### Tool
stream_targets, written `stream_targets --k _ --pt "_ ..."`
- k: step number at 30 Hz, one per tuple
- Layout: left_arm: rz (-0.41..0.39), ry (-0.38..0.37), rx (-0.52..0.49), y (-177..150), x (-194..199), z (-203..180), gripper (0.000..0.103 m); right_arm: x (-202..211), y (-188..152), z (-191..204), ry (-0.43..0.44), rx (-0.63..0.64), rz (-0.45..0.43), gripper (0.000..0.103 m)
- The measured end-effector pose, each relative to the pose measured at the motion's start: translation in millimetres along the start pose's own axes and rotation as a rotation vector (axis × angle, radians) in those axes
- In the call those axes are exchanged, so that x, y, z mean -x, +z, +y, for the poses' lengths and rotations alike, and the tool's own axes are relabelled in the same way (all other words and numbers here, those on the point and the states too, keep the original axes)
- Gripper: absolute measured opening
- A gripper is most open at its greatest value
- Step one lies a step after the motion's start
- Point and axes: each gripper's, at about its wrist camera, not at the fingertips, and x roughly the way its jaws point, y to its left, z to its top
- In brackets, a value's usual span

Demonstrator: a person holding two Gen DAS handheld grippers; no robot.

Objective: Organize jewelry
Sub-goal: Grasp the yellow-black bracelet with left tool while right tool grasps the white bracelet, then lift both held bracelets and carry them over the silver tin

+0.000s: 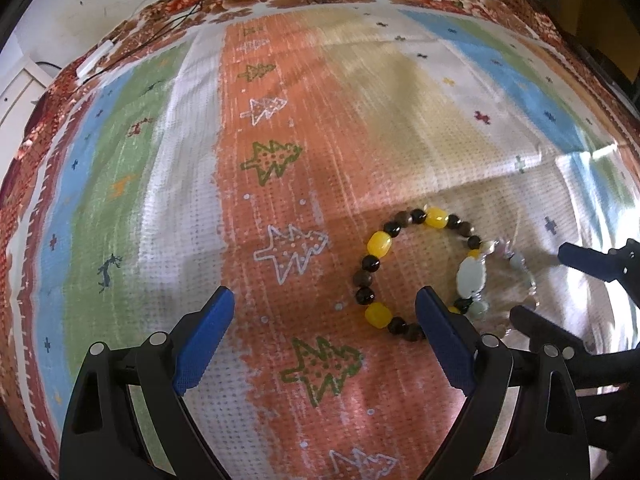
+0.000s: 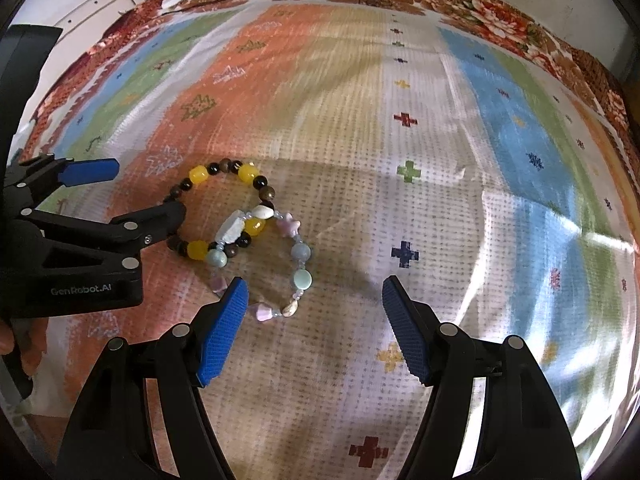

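Two bracelets lie overlapping on the patterned cloth point(image 2: 420, 208): the dark bracelet point(image 2: 200, 176) with yellow beads and the pastel bracelet point(image 2: 300, 256). Left gripper point(image 1: 324, 336) and right gripper point(image 2: 316, 328) hover with fingers spread, holding nothing. Sorting looks barely begun; the bracelets remain unseparated.
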Motion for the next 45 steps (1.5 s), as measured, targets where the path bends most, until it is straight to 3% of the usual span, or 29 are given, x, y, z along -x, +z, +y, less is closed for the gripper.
stream_targets --k 10,15,18,21,23,31,36,45 --pt "0.026 0.018 0.005 -5 -10 11 0.089 -4 0 1 -0.002 0.007 0.021 0.067" --pt "0.023 0.021 0.004 -6 -8 13 0.079 -5 -2 -3 -0.017 0.000 0.016 0.036" --pt "0.017 0.015 -0.004 -6 -7 13 0.064 -4 -3 -1 -0.001 0.017 0.015 0.016" --pt "0.022 0.000 -0.022 -6 -6 10 0.040 -4 -4 3 -0.002 0.042 0.015 0.012" --pt "0.025 -0.002 -0.046 -6 -5 7 0.011 -3 -4 4 -0.002 0.048 0.014 0.012" --pt "0.034 0.001 -0.055 -8 5 5 0.011 7 -4 12 0.025 0.064 0.003 0.012" --pt "0.006 -0.021 -0.031 -9 22 11 0.011 21 -4 15 0.002 0.048 -0.015 0.012" --pt "-0.051 -0.065 -0.004 -11 57 13 0.011 39 -6 13 0.036 0.013 -0.054 0.012"
